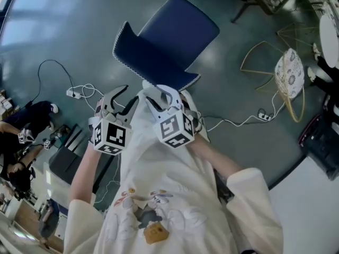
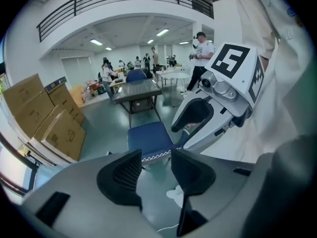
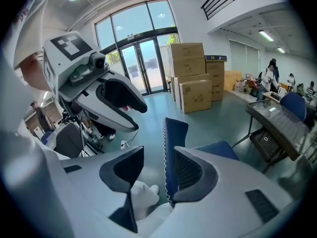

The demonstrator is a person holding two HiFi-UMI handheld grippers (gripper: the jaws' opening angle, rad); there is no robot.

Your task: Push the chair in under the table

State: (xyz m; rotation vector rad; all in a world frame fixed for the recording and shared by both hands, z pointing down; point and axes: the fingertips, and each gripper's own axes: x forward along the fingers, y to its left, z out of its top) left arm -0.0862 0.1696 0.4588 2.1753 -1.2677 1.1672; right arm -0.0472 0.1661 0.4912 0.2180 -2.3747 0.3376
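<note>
Left gripper view, from the left: stacked boxes (image 2: 44, 115) line the wall. Your left tool (image 2: 156, 162) stands wide, with its jaws well apart and nothing between them. Through the gap you see the blue chair (image 2: 148, 138), its white-stitched edge nearest the jaws. The chair stands off the near edge of the table (image 2: 136, 89), apart from it, with bare floor between the two. People stand in the background behind the table's far edge. Your right tool (image 2: 190, 125) hangs to the right of the chair, and its marker cube is turned to the camera.

Head view, from the left: cables (image 1: 79, 93) lie on the floor. Both tools are held side by side over your shirt (image 1: 159, 194), the left tool (image 1: 123, 98) just short of the chair. The right tool (image 1: 161, 91) is at the lower edge of the backrest (image 1: 153, 57). A wire-frame seat (image 1: 288, 73) stands well apart at the right.

Right gripper view, from the left: the left tool (image 3: 121, 105) shows above the jaws. Your right tool (image 3: 158, 165) is also wide. The backrest (image 3: 173, 143) stands on edge inside its gap, close against the right-hand jaw, with open space toward the left-hand jaw. You cannot tell here whether that jaw touches it. The seat (image 3: 223, 150) runs on to the right, toward the near edge of the table (image 3: 277, 115). More boxes (image 3: 193, 83) stand behind.
</note>
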